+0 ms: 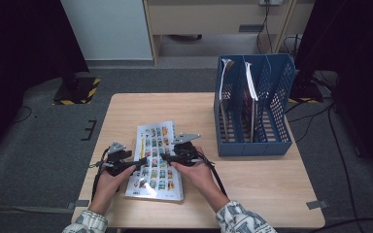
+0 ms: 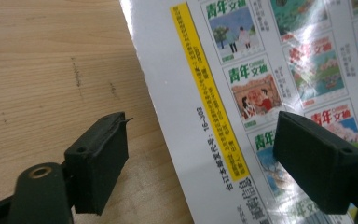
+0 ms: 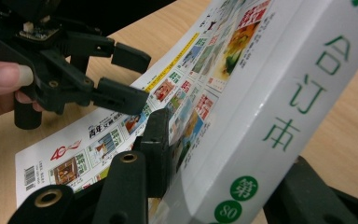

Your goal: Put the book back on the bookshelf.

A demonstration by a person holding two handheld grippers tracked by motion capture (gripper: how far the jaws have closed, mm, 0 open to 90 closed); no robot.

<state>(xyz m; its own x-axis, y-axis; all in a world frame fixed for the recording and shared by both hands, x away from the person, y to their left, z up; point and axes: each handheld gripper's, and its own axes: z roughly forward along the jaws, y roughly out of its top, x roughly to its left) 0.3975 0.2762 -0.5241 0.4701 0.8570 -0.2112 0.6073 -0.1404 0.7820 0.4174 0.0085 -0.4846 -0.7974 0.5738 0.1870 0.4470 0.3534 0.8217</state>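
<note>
At table centre-left a thick bound magazine volume (image 1: 156, 160) lies cover up, well apart from the blue file rack (image 1: 252, 109) at far right. Right gripper (image 3: 223, 186) pinches the volume's spine edge between its jaws, that side tipped up off the table (image 1: 252, 184). Left gripper (image 2: 205, 158) has jaws spread, one over bare wood, one over the cover, nothing pinched.

Step looks like lifting the volume for the rack. To do it well: keep the right grip deep on the spine, bring the left jaws around the free edge before raising, since the book looks heavy and the glossy cover may slip.

Writing: spine reads 合订本, with green dots 第 and 80. Cover thumbnails repeat 青年文摘. Side print 16–303 beside a yellow strip, its text too small. Red "40" logo and barcode at one corner.
</note>
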